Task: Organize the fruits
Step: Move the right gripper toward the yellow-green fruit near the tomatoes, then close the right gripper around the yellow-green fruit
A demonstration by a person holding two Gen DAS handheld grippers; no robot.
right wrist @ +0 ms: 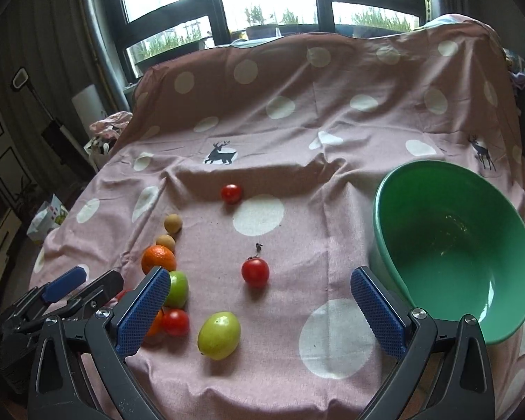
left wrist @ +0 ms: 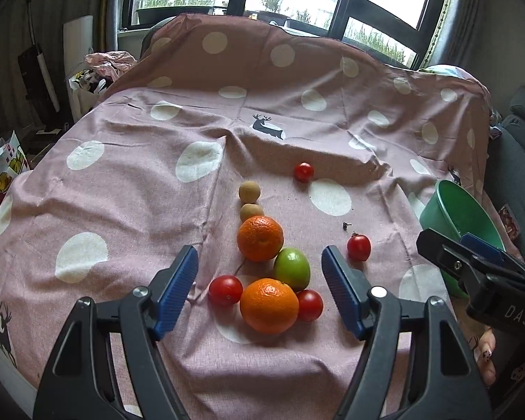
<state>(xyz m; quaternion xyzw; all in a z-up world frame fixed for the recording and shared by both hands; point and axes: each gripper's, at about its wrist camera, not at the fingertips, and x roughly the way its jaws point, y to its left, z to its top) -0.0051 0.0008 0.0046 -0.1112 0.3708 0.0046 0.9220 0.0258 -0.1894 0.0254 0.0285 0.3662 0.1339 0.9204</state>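
Taking the green bowl (right wrist: 451, 245) as landmark, sitting at the right edge of the pink spotted cloth (right wrist: 297, 112):

- Your left gripper (left wrist: 260, 290): hanging with jaws spread wide, gripping nothing, over the fruit cluster far left of the bowl.
- Your right gripper (right wrist: 259, 309): hanging released, empty, just left of the bowl.
- Near orange (left wrist: 268, 305), far orange (left wrist: 260, 238), green fruit (left wrist: 292, 268): lying clustered, well left of the bowl.
- Second green fruit (right wrist: 219, 335): lying between cluster and bowl.
- Stemmed tomato (right wrist: 255, 272): sitting left of the bowl.
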